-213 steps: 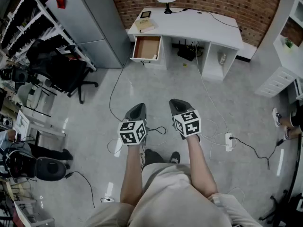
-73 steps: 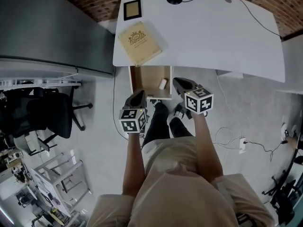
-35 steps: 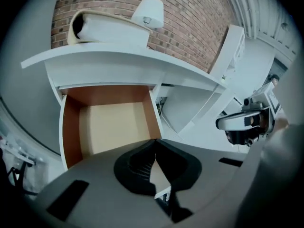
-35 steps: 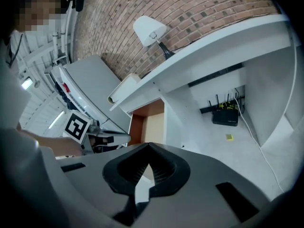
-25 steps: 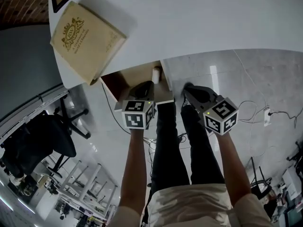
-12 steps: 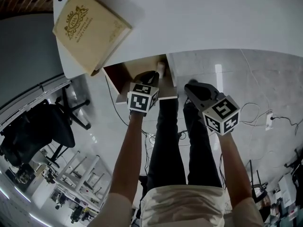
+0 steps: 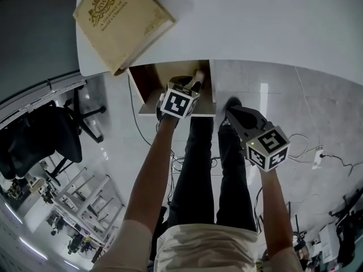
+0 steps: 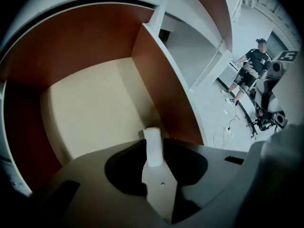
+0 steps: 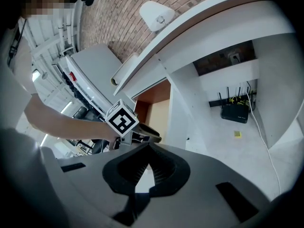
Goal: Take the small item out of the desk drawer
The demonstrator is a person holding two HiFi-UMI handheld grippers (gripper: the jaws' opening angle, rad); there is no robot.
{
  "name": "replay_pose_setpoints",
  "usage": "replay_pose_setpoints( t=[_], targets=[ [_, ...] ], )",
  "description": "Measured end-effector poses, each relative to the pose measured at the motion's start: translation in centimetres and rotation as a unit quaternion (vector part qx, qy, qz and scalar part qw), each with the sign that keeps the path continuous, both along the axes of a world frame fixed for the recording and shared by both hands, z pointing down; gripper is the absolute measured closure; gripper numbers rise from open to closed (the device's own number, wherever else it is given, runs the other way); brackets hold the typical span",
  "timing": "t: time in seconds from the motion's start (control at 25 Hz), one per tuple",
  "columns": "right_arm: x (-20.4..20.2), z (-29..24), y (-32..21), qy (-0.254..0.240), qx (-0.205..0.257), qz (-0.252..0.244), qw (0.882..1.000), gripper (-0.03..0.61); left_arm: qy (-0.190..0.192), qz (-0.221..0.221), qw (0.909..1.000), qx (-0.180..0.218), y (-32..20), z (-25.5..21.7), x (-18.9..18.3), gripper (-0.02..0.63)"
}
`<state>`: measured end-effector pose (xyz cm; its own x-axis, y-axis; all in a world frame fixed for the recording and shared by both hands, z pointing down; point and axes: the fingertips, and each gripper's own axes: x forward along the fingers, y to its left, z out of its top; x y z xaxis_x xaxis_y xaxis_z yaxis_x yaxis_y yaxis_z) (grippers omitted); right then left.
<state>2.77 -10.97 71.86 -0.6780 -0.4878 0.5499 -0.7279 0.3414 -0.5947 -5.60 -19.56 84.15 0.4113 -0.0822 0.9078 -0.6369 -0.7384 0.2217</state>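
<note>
Drawer (image 8: 90, 103) open under desk's front edge. Left gripper (image 7: 191, 85) reaches in, fingers just opening around upright small item (image 8: 153, 141), ungripped. Right gripper (image 9: 150, 171) idle, fingers closed, empty.

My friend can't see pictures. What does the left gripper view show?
The left gripper reaches down into an open wooden drawer. Its jaws have just been opening, and a small white tube stands at their tips, close to the drawer's right wall. Far off at the right, a person is across the room.
</note>
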Motion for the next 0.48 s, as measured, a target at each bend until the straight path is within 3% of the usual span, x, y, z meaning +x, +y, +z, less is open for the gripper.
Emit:
replay_pose_setpoints(
  t=[0.2, 0.48],
  targets=[
    [0.0, 0.4, 0.4, -0.005, -0.005, 0.011, 1.0, 0.555, -0.023, 0.015, 0.9996, 0.008, -0.9, 0.6, 0.0, 0.459],
    [-1.0, 0.4, 1.1, 0.0, -0.006, -0.006, 1.0, 0.555, -0.012, 0.022, 0.9989, -0.04, 1.8, 3.7, 0.9, 0.451]
  ],
)
